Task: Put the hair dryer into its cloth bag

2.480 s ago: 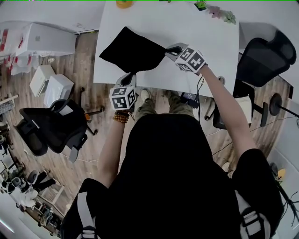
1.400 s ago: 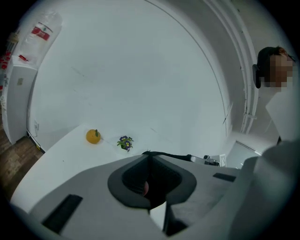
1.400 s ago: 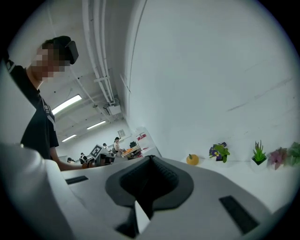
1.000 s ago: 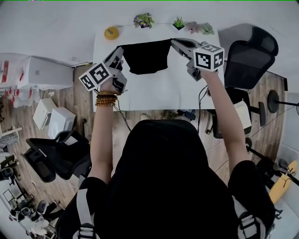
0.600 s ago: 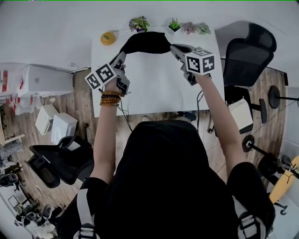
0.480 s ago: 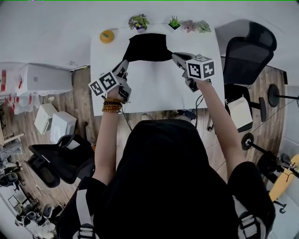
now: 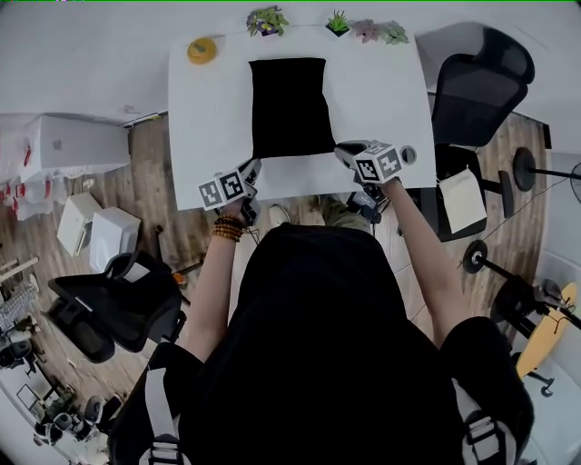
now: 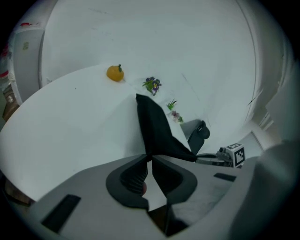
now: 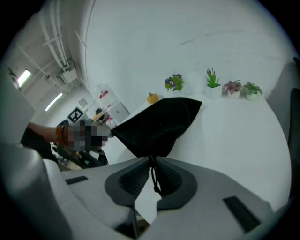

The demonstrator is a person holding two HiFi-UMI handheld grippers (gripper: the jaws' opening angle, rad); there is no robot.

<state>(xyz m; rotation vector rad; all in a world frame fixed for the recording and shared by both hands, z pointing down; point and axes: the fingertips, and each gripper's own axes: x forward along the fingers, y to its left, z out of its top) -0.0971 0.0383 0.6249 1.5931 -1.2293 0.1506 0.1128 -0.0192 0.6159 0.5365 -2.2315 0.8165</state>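
Since a second ago both tongs have dropped from above the table [image 7: 209, 118] and pulled back to its near edge, and the bag [image 7: 290, 104], which was hanging between them then, is now lying flat on the white top.

At the far left corner an orange [image 7: 201, 50] is sitting well apart from the bag. The left gripper [image 7: 253, 166] is resting at the near edge with its jaws together, pinching the bag's near left corner; in the left gripper view the black cloth is running straight out from between the closed pads [image 8: 140, 174]. The bag is stretching as a smooth dark rectangle from the near edge toward the small plants [image 7: 265, 20] lined along the far edge. The right gripper [image 7: 342, 150] is clamping the near right corner, its jaws likewise shut on the cloth, and a thin cord [image 9: 153, 177] is dangling down between them. Beyond the table's right side a black chair [image 7: 477, 86] is standing.
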